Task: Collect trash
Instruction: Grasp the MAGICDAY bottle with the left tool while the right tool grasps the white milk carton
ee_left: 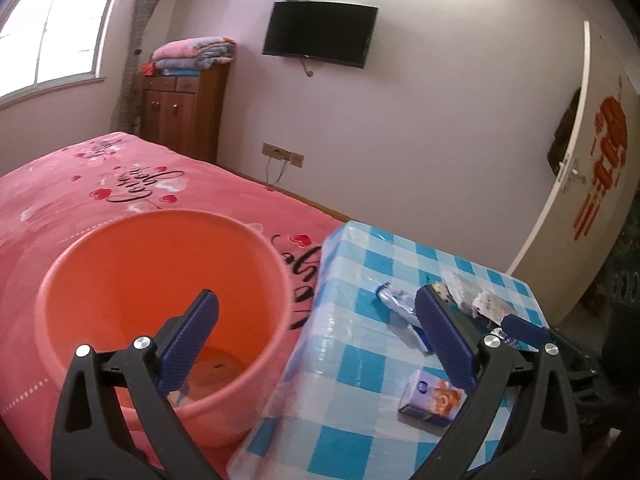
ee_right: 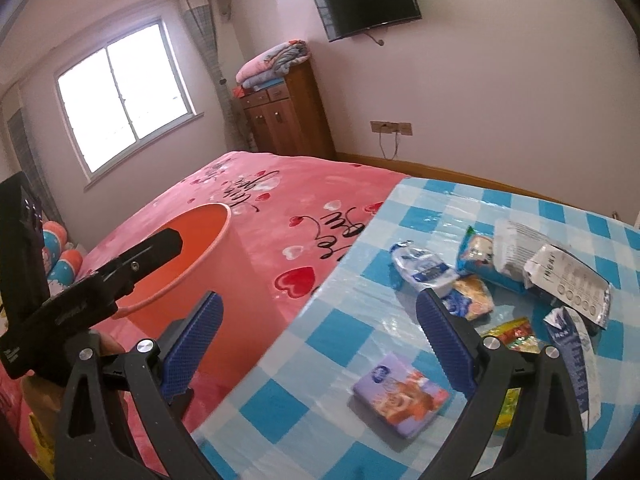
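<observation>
The trash lay scattered on the blue-checked tablecloth (ee_right: 360,300): a small purple packet (ee_right: 400,400) sat flat at about 6 o'clock of the heap, just below the gap of the right gripper (ee_right: 316,344), untouched. Beyond it, at 1 o'clock, a squashed white-and-blue bottle (ee_right: 420,268), then a silver wrapper (ee_right: 568,280) and a yellow wrapper (ee_right: 516,336) (its print too small to read). The right gripper's blue pads stood spread wide with nothing between them, tilted down toward the table. Over on the pink bedspread (ee_left: 80,184), black cursive writing with red hearts, not legible, the orange bucket (ee_left: 160,280) stood upright at 9 o'clock of the table. The left gripper (ee_left: 316,340) hung over the bucket's near rim, its left finger (ee_left: 192,340) above the bucket's mouth, jaws fully apart and empty; the purple packet (ee_left: 432,398) lay at its 4 o'clock.
</observation>
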Motion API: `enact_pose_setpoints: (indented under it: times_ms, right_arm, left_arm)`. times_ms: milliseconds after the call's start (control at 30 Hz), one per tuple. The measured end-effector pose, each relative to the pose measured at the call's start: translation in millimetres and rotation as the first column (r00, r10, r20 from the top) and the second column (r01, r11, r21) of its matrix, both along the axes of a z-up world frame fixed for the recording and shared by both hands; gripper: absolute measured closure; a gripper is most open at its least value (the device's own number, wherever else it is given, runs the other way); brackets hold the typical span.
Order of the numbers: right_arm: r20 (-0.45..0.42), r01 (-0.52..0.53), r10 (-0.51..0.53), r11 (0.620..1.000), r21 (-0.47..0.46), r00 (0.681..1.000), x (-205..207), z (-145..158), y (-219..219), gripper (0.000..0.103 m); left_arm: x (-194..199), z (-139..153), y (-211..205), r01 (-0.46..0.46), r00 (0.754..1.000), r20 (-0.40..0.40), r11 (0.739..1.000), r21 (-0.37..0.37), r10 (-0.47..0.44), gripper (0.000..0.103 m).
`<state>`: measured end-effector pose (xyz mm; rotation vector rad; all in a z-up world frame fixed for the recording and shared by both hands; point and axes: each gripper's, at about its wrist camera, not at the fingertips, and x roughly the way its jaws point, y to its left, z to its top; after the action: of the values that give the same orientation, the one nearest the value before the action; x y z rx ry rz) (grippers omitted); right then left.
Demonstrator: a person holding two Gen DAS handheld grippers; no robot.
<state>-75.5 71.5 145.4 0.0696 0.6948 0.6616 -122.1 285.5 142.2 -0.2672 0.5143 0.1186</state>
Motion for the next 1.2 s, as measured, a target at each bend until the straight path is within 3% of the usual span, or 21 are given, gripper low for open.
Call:
enact_pose_setpoints:
  times_ms: [367,700,1200]
  right_arm:
    - [-0.025,0.089,-0.089,0.996,0.004,0.996,21,-24,-49,0.007]
    - [0.001,0.159,-0.159,0.986,-0.055,0.987,34,-45,-84,0.007]
    - [-0.079,0.273,-0.279,0.959,-0.076,0.957,51,-79,-152,0.007]
  left_arm:
    - [35,-19,-53,0.097,0.994,-0.051,0.995,0.026,-0.096,0.004]
    - [68,-43,-94,0.181,0.978,-0.115,0.983,0.039,-0.176,0.004]
    - [104,-67,-141,0.273,0.949,-0.177,0.961,0.048,-0.261,0.004]
